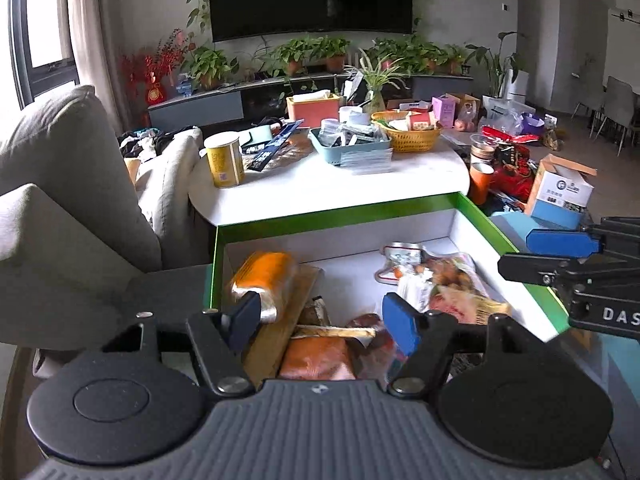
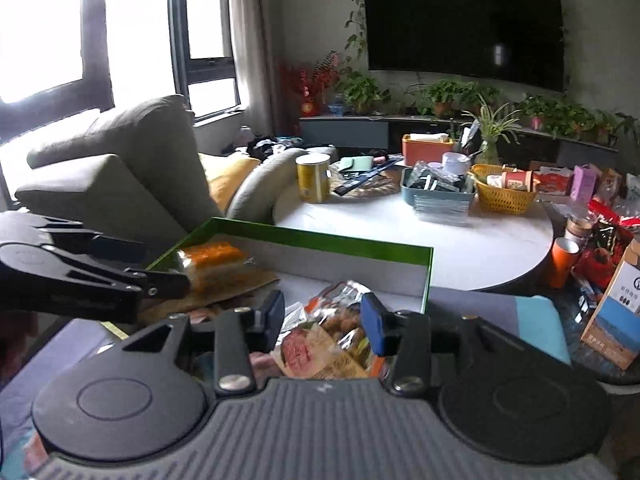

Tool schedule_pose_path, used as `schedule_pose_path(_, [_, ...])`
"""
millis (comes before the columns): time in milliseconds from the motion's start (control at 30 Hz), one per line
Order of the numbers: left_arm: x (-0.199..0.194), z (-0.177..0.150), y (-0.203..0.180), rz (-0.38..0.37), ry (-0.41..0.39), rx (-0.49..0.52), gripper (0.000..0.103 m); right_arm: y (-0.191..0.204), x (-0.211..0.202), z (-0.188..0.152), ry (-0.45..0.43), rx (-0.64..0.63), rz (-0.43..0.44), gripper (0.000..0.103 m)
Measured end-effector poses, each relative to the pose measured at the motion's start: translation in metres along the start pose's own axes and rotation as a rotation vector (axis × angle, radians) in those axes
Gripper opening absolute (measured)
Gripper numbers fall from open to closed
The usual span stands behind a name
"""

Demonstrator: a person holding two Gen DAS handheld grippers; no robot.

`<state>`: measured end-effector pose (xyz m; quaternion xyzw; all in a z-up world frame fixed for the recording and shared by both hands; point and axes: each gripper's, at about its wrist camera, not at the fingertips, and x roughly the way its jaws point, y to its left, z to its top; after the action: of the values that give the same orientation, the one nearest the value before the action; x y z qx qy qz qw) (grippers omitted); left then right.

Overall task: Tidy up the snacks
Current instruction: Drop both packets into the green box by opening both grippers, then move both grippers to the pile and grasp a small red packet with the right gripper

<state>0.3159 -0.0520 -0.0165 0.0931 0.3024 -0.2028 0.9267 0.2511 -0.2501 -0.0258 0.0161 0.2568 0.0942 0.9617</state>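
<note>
A green-rimmed white box (image 1: 336,212) (image 2: 304,240) holds several snack packets. An orange packet (image 1: 264,276) (image 2: 212,256) lies at its left on a brown sleeve, and a clear bag of fried snacks (image 1: 448,276) (image 2: 340,320) lies at its right. A brown packet (image 1: 316,356) sits at the near edge. My left gripper (image 1: 322,320) hovers open over the box's near left part, its left pad just in front of the orange packet. My right gripper (image 2: 323,322) is open above the clear bag, which shows between its pads. Each gripper also appears in the other's view, the right gripper (image 1: 560,256) and the left gripper (image 2: 120,276).
Behind the box stands a round white table (image 1: 320,188) with a yellow can (image 1: 224,160), a blue tray (image 1: 348,140) and a yellow basket (image 1: 408,132). A grey sofa (image 1: 60,184) is at the left. Orange cups (image 1: 480,180) and a cardboard carton (image 1: 560,192) crowd the right.
</note>
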Motion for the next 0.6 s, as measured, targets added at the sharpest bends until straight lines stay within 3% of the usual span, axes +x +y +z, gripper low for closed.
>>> schedule_pose_path(233, [-0.040,-0.002,-0.015,-0.009,-0.019,0.005,0.065,0.007,-0.042,-0.008,0.014,-0.041,0.039,0.043])
schedule_pose_path(333, [-0.062,-0.020,-0.027,-0.047,-0.002,0.011,0.065,0.009,-0.052,-0.023,0.082,-0.043,0.092,0.043])
schedule_pose_path(433, [-0.075,-0.050,-0.049,-0.129,0.038,0.063,0.065,0.015,-0.054,-0.051,0.171,-0.079,0.107,0.043])
schedule_pose_path(600, [-0.063,-0.089,-0.072,-0.172,0.153,0.055,0.065,0.003,-0.050,-0.090,0.266,-0.006,0.105,0.043])
